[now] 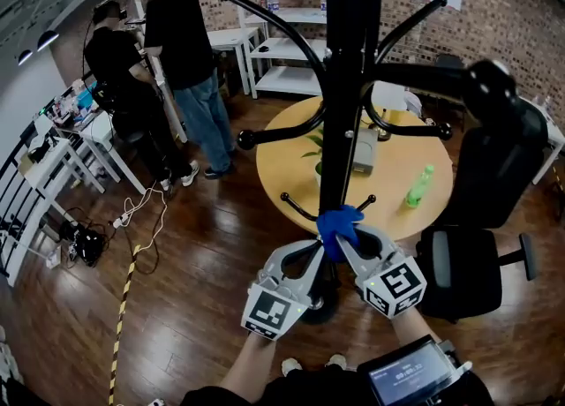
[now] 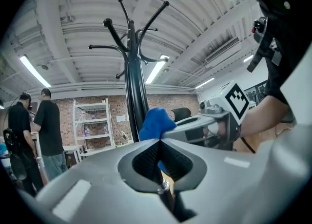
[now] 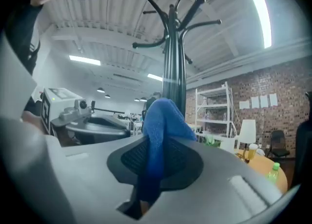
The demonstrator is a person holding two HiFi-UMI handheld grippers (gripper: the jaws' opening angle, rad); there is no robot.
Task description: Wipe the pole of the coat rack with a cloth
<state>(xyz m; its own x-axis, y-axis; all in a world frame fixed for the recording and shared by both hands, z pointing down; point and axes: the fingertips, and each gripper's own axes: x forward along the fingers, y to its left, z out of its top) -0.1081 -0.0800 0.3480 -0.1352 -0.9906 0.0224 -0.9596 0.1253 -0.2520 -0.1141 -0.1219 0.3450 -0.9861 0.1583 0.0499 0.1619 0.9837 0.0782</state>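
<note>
The black coat rack pole [image 1: 344,113] rises in the middle of the head view, with curved hooks spreading out above. Low on the pole a blue cloth [image 1: 338,221] presses against it. My right gripper [image 1: 342,244] is shut on that cloth, which bulges out past the jaws [image 3: 163,121] in front of the pole [image 3: 174,67]. My left gripper [image 1: 316,250] sits just left of the cloth, its tips closed together [image 2: 159,140] with nothing seen between them. In the left gripper view the pole [image 2: 134,86] runs up behind the jaws and the cloth [image 2: 155,121] shows beside it.
A round wooden table [image 1: 291,175] stands right behind the rack with a green bottle [image 1: 418,185] on it. A black office chair [image 1: 494,166] is at the right. Two people [image 1: 185,51] stand back left near desks. Cables [image 1: 132,210] lie on the wooden floor.
</note>
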